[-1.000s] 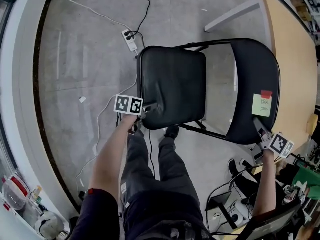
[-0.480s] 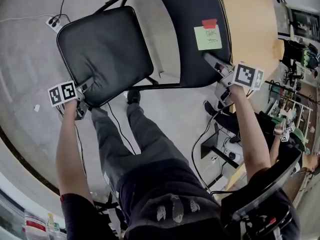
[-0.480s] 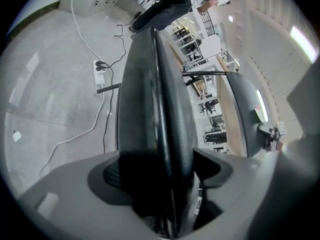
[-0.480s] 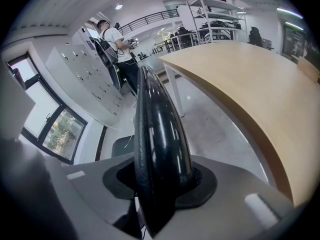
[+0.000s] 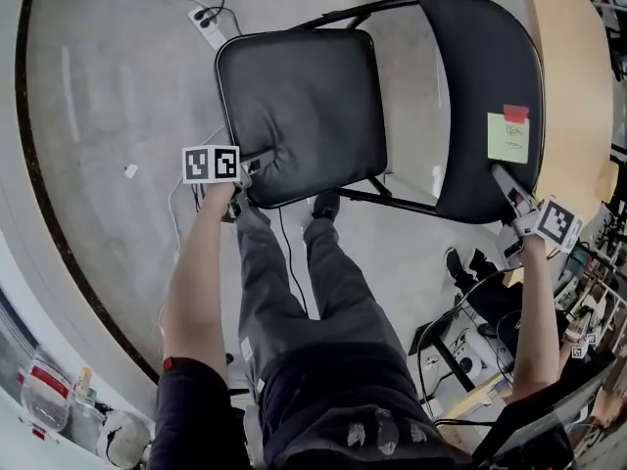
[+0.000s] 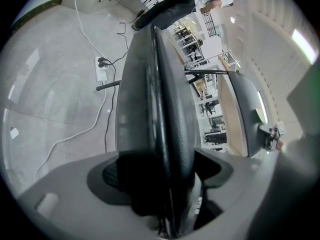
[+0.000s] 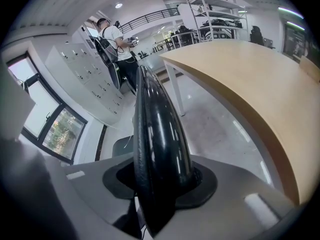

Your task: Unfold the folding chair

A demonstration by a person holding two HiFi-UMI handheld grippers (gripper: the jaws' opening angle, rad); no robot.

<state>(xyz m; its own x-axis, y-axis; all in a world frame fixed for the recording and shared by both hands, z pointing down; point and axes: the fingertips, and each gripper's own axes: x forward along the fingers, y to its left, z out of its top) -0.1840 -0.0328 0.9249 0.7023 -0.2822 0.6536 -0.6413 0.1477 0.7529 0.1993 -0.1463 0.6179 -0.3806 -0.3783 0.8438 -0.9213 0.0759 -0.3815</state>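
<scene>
Head view: the black padded, metal-framed folding chair [image 5: 470,27] stands open on the grey floor, with the left gripper [image 5: 253,167] at its seat [image 5: 294,106] corner and the right gripper [image 5: 507,186] at its backrest [image 5: 460,164] edge. Left gripper view: the jaws, which have just been opening wider, clasp the thick seat edge between them. Right gripper view: the jaws, about half closed, pinch the backrest rim.

Black folding chair [image 5: 343,116] standing open on the grey concrete floor [image 5: 118,96].
Its padded seat [image 5: 294,106] lies near level; the curved backrest [image 5: 480,57], beside a wooden table [image 5: 573,76], carries a yellow-green note [image 5: 507,137] under a red tab [image 5: 515,114].
</scene>
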